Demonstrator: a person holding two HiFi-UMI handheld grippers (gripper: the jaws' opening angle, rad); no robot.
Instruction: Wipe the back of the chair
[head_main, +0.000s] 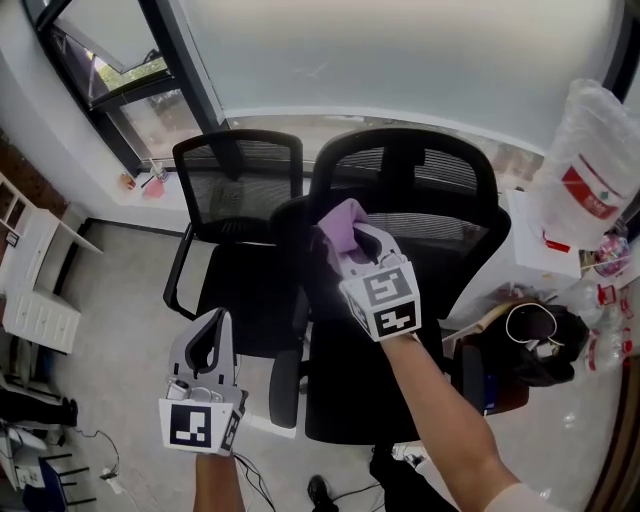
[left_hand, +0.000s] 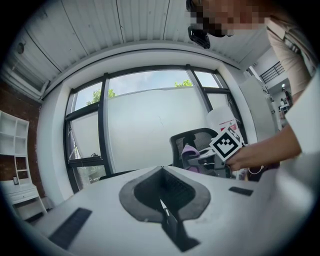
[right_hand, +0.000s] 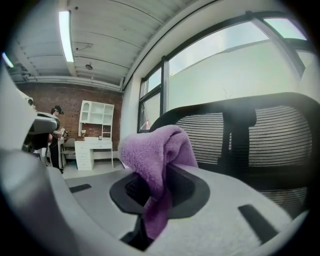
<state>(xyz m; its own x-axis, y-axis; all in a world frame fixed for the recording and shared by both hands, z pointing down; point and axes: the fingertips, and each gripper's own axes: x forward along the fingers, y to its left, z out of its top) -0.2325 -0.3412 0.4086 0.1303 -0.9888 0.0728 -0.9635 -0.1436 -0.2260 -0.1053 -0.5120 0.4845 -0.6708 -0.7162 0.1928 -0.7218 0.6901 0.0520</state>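
Right gripper (head_main: 352, 243) fingers clenched on purple cloth (head_main: 338, 218) near the chair (head_main: 440, 175) back, left gripper (head_main: 208, 338) closed empty; next I'd press and sweep the mesh.

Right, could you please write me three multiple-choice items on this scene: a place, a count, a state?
1. Where is the cloth? A) in the right gripper B) on the floor C) on a seat
2. How many black chairs show? A) one B) two C) three
3. The left gripper's jaws are: A) wide apart B) together, empty C) on a cloth
1 A: it hangs from those jaws. 2 B: two stand side by side. 3 B: they meet on nothing.
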